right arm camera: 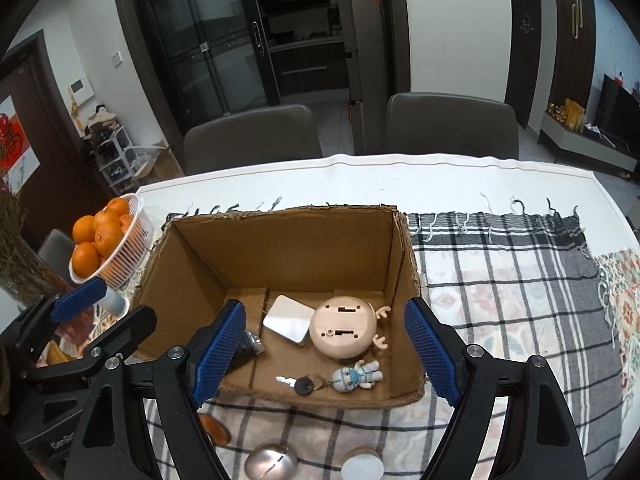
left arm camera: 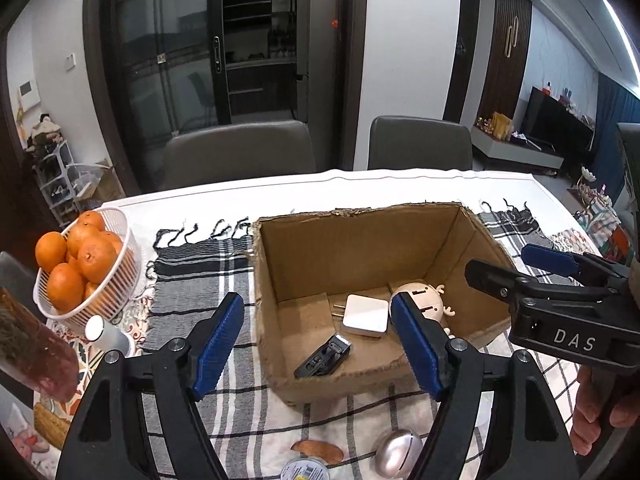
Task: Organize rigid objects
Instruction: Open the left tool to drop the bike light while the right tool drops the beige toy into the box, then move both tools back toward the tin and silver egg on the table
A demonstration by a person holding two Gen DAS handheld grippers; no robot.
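A cardboard box (right arm camera: pixel 280 248) is sitting on the checked cloth (right arm camera: pixel 500 280) covering the worktop (right arm camera: pixel 360 176). Lying on its floor are a white charger (right arm camera: pixel 290 318), a round peach figure (right arm camera: pixel 344 328) touching it, a key with an astronaut fob (right arm camera: pixel 356 376), and a black clip-like item (left arm camera: pixel 324 356), too small to name for certain. Just outside the near wall, a silver egg-shaped object (right arm camera: pixel 270 464), a white lid (right arm camera: pixel 362 466) and an orange piece (left arm camera: pixel 318 451) are resting on the cloth. The left tool (left arm camera: pixel 318 346) and right tool (right arm camera: pixel 326 356) are both hovering over the near side with jaws apart, holding nothing. A basket of oranges (left arm camera: pixel 86 268) is standing off to the left
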